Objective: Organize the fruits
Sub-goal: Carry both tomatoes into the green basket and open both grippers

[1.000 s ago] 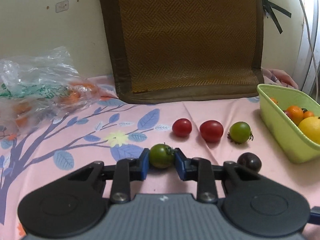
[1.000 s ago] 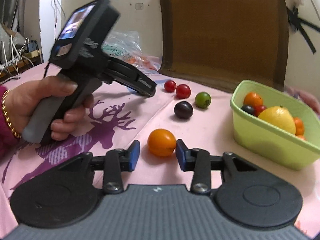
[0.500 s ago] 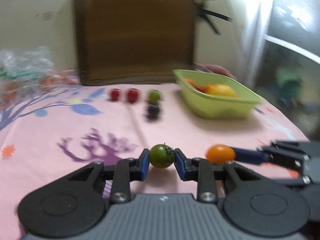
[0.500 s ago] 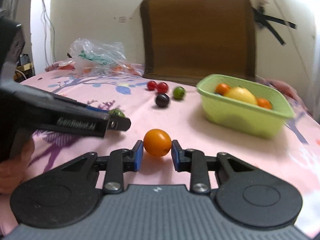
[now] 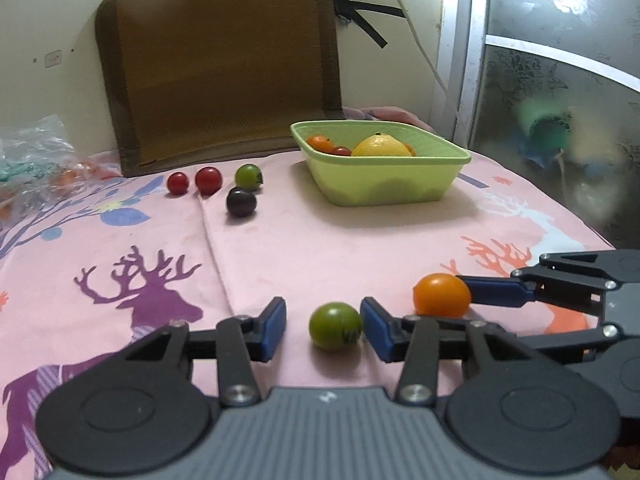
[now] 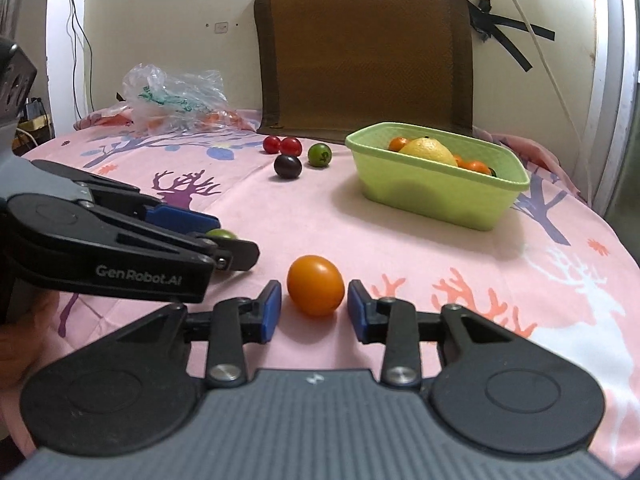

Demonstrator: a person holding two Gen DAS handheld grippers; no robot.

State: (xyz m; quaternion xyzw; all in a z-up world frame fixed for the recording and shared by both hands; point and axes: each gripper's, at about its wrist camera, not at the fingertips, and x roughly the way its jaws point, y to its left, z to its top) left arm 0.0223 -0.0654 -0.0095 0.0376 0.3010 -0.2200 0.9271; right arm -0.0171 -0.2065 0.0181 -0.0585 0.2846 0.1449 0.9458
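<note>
A green tomato (image 5: 335,325) lies on the pink cloth between the fingers of my left gripper (image 5: 324,330), which is open; the tomato sits close to the right pad. An orange tomato (image 6: 316,285) rests on the cloth between the pads of my right gripper (image 6: 314,314), which is open with a thin gap on each side. The same orange tomato (image 5: 442,295) shows in the left wrist view, just right of the green one. The green basket (image 6: 440,200) farther back holds a lemon (image 6: 428,151) and several small fruits.
Two red tomatoes (image 5: 178,182) (image 5: 208,180), a green one (image 5: 248,176) and a dark purple one (image 5: 241,201) lie loose left of the basket (image 5: 384,188). A crumpled plastic bag (image 6: 176,98) is at the back left. A brown woven mat (image 6: 364,52) leans on the wall.
Both grippers were shut on their tomatoes half a second ago. Now both have opened, the left one wide, and the green and orange tomatoes rest side by side on the cloth.
</note>
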